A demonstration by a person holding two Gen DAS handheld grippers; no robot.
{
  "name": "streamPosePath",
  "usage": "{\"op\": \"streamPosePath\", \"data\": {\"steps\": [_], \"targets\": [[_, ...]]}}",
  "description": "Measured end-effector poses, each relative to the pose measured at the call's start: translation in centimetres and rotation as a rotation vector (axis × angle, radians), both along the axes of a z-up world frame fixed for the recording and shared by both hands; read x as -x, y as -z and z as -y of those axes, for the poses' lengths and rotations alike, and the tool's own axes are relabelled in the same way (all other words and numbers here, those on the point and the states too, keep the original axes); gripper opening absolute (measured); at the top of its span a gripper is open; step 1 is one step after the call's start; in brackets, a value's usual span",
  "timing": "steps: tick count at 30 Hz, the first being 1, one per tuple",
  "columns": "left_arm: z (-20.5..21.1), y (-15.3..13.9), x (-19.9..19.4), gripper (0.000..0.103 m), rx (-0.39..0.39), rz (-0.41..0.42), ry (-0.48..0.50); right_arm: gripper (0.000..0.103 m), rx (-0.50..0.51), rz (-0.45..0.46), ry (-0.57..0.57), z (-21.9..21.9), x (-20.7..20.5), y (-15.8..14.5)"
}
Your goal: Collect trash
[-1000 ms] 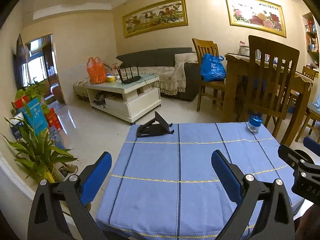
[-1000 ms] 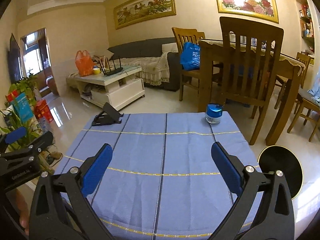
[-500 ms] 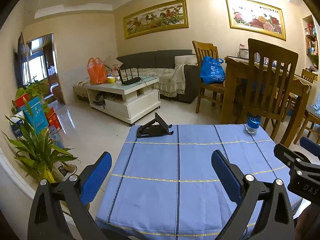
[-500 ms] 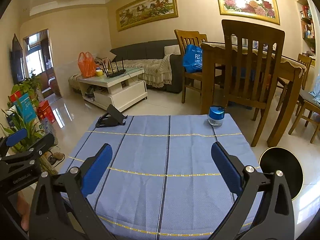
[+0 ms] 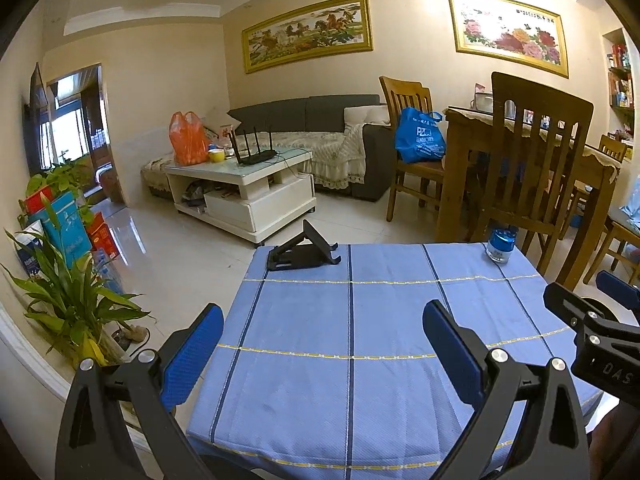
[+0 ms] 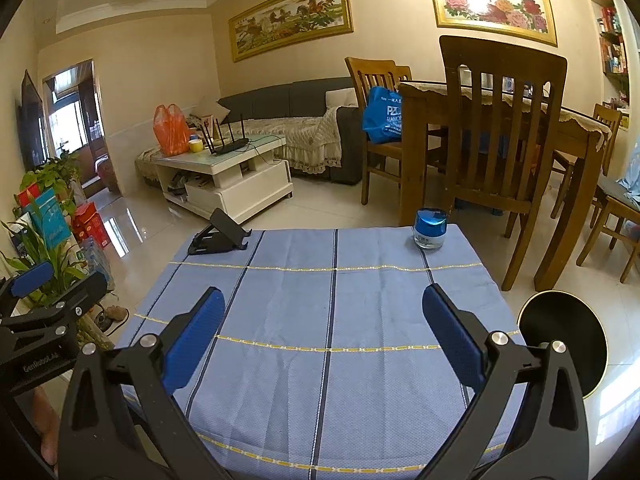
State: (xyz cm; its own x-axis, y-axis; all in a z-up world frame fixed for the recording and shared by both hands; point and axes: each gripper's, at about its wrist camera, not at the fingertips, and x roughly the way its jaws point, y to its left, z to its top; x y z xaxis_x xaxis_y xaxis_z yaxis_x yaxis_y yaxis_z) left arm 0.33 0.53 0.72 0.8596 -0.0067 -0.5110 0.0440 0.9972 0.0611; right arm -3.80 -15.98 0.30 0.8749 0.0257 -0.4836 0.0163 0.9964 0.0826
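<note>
Living room, tiled floor; we work over a small table under a blue striped cloth point(image 6: 332, 320), the biggest thing in reach. Beside its right edge on the floor sits a round black bin point(image 6: 560, 344) with a thin gold rim, which we judge to be where trash goes. On the cloth, far left corner: a black folding phone stand point(image 6: 218, 236), not trash by the look of it. Far right corner: a small jar point(image 6: 430, 234) with a shiny blue lid and clear body, upright, well apart from both tools, the only likely candidate for collection, though we cannot be sure. No loose wrappers or paper show on the cloth. Left gripper point(image 5: 320, 344) hangs over the near edge, jaws spread wide, nothing between them; right gripper point(image 6: 324, 332) the same, wide and empty. We judge the jar rigid, probably glass, smooth and a bit slippery, light but breakable if dropped; best pinched across the body just under the lid, pads square to its sides.
</note>
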Motion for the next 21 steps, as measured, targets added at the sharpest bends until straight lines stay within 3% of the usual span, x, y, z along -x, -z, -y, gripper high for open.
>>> {"op": "streamPosePath", "data": {"steps": [17, 21], "targets": [[-0.7, -0.1, -0.9, 0.096, 0.04, -0.009, 0.007, 0.098, 0.007, -0.003, -0.005, 0.5, 0.2, -0.1], [-1.1, -0.2, -0.6, 0.096, 0.002, 0.047, -0.079, 0.098, 0.004, -0.008, -0.004, 1.0, 0.1, 0.0]]}}
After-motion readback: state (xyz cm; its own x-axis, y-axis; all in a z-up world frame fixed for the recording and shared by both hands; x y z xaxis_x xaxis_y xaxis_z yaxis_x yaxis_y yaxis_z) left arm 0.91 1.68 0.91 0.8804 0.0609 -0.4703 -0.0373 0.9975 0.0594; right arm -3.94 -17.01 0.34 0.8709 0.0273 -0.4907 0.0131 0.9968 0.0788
